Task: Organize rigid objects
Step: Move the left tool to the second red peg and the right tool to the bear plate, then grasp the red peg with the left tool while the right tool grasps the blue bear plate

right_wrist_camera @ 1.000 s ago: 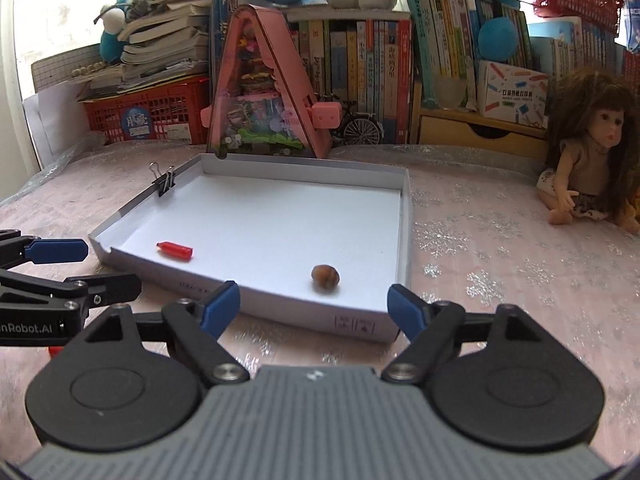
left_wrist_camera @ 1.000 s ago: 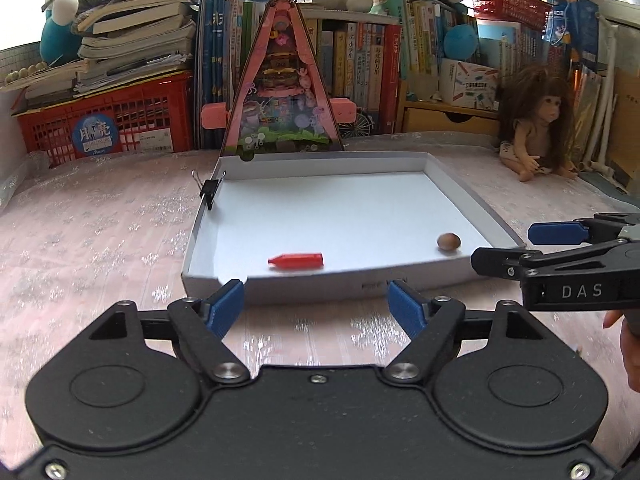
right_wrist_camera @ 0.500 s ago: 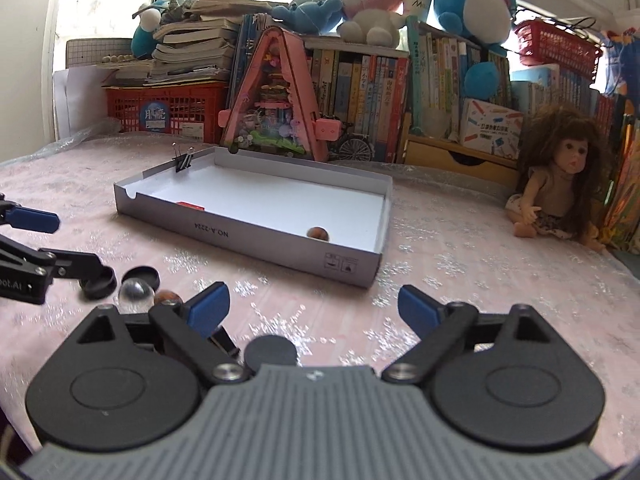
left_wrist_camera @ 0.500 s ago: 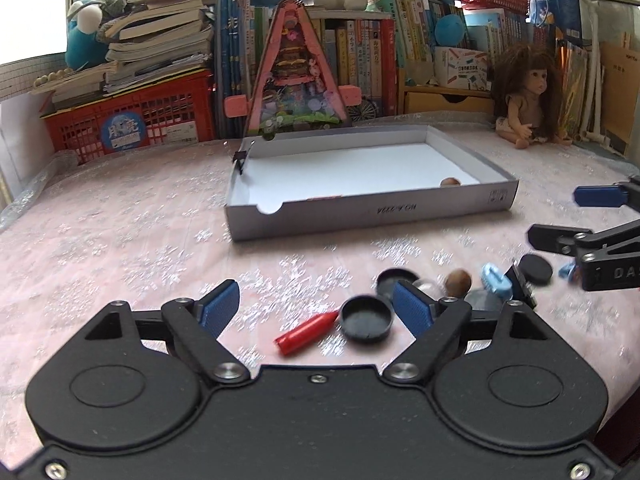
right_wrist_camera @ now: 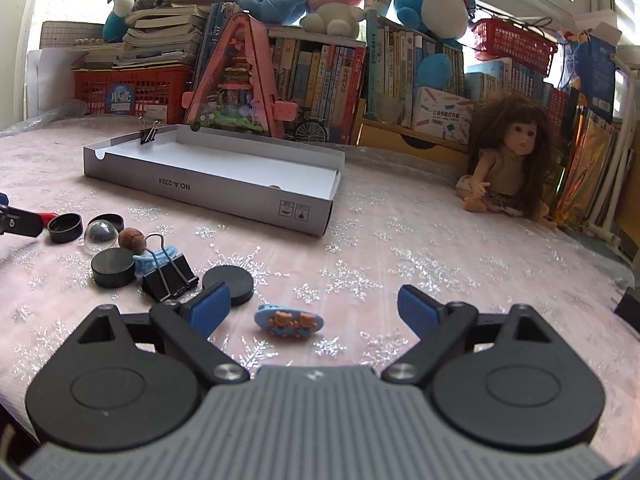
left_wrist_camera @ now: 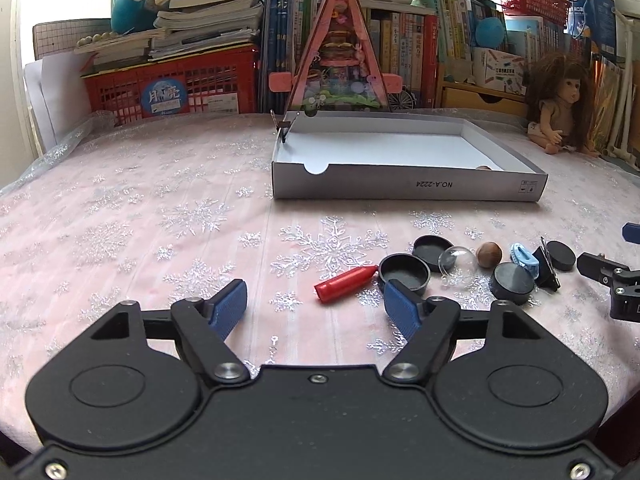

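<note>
On the snowflake tablecloth (left_wrist_camera: 160,208), well short of the white box (left_wrist_camera: 408,190), the red crayon (left_wrist_camera: 345,283) lies slantwise just beyond the closing, empty left gripper (left_wrist_camera: 316,306), while the right gripper (right_wrist_camera: 314,306) stands wide and empty.

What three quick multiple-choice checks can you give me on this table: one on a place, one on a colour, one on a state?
1. Where is the crayon?
A) on the books
B) on the cloth, outside the box
C) beside the doll

2. What colour is the base of the bear clip?
A) blue
B) red
C) black

3. How does the binder clip at the box sit?
A) flat on the box floor
B) hanging from a tool
C) upright, clamped on the box wall

Answers:
1 B: the crayon lies on the cloth, short of the box's near wall.
2 A: the base under the two brown bears is light blue.
3 C: its black body grips the wall's top edge, with the wire handles pointing up.
</note>
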`<act>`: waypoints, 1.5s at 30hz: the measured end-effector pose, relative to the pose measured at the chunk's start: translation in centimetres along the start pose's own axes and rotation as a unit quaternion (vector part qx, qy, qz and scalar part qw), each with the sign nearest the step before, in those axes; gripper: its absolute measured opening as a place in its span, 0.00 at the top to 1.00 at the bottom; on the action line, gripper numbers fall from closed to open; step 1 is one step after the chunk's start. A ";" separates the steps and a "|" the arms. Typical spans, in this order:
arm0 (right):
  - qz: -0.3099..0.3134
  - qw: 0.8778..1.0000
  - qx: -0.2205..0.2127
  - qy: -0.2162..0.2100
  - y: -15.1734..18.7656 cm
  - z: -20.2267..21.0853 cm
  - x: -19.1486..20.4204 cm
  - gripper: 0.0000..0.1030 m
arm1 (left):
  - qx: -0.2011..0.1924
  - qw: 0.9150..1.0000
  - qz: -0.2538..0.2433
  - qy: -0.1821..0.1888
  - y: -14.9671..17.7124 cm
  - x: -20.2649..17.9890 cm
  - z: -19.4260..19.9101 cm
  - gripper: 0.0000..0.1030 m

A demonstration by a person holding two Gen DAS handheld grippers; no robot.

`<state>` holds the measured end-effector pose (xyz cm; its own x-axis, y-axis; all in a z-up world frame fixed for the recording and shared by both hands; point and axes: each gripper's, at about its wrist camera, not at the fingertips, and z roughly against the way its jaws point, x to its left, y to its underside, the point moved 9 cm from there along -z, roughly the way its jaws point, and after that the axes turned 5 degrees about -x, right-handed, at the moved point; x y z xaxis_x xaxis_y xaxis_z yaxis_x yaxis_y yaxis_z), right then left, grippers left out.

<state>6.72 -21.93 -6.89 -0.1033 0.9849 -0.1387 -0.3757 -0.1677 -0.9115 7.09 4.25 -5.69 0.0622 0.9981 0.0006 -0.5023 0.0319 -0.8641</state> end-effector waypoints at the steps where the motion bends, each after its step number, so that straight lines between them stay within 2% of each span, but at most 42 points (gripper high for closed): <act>1: -0.006 1.000 0.001 -0.004 0.0 0.0 0.1 0.10 | 0.001 1.000 -0.001 0.003 0.1 -0.2 0.0 0.31; 2: -0.010 1.000 0.001 -0.007 0.0 0.0 0.2 0.11 | 0.001 1.000 -0.003 0.003 0.1 -0.4 -0.1 0.33; 4: -0.009 1.000 -0.002 -0.012 0.0 0.1 0.5 0.15 | 0.000 1.000 -0.008 -0.002 0.1 -0.7 -0.3 0.45; 8: -0.006 1.000 -0.001 -0.017 0.0 0.0 1.0 0.21 | -0.002 1.000 -0.016 -0.016 -0.2 -1.1 -0.9 0.57; 10: -0.006 1.000 0.002 -0.017 0.1 -0.1 1.1 0.25 | -0.004 1.000 -0.014 -0.021 -0.3 -0.9 -0.9 0.68; 12: -0.007 1.000 0.005 -0.017 0.2 -0.1 1.0 0.28 | -0.003 1.000 -0.008 -0.030 -0.4 -0.2 -1.0 0.72; 21: -0.019 1.000 0.008 -0.014 0.4 -0.2 0.8 0.34 | 0.003 0.997 0.016 -0.072 -0.8 2.3 -1.2 0.69; 24: -0.020 1.000 0.007 -0.014 0.4 -0.1 0.8 0.34 | 0.006 0.997 0.028 -0.073 -0.9 2.3 -1.2 0.59; 26: -0.021 1.000 0.007 -0.014 0.4 -0.1 0.8 0.34 | 0.005 0.997 0.034 -0.071 -1.0 1.9 -1.3 0.59; 34: -0.025 1.000 0.005 -0.010 0.4 0.0 0.8 0.33 | 0.010 0.992 0.087 -0.090 -1.6 1.3 -2.5 0.45; 37: -0.027 1.000 0.005 -0.007 0.5 0.0 0.8 0.33 | 0.008 0.990 0.092 -0.106 -1.7 1.1 -3.1 0.47; 39: -0.029 1.000 0.004 -0.004 0.5 0.1 0.7 0.35 | 0.005 0.990 0.088 -0.111 -1.6 0.8 -3.4 0.54; 40: -0.029 1.000 0.004 -0.002 0.6 0.2 0.7 0.40 | 0.002 0.990 0.084 -0.111 -1.5 0.7 -3.4 0.62; 41: -0.031 1.000 0.004 0.000 0.6 0.2 0.7 0.44 | -0.002 0.991 0.079 -0.108 -1.5 0.6 -3.3 0.63; 43: -0.033 0.999 0.003 0.003 0.6 0.3 0.7 0.59 | -0.006 0.992 0.077 -0.098 -1.5 0.3 -3.2 0.63; 45: -0.035 0.999 0.001 0.003 0.6 0.4 0.7 0.63 | -0.010 0.993 0.078 -0.090 -1.5 0.0 -2.9 0.63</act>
<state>6.04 -21.36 -7.36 -0.0718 0.9945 -0.0766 -0.3827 -0.0984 -0.9186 10.40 4.07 -5.85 -0.1701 0.9844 -0.0460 -0.4760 -0.1230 -0.8708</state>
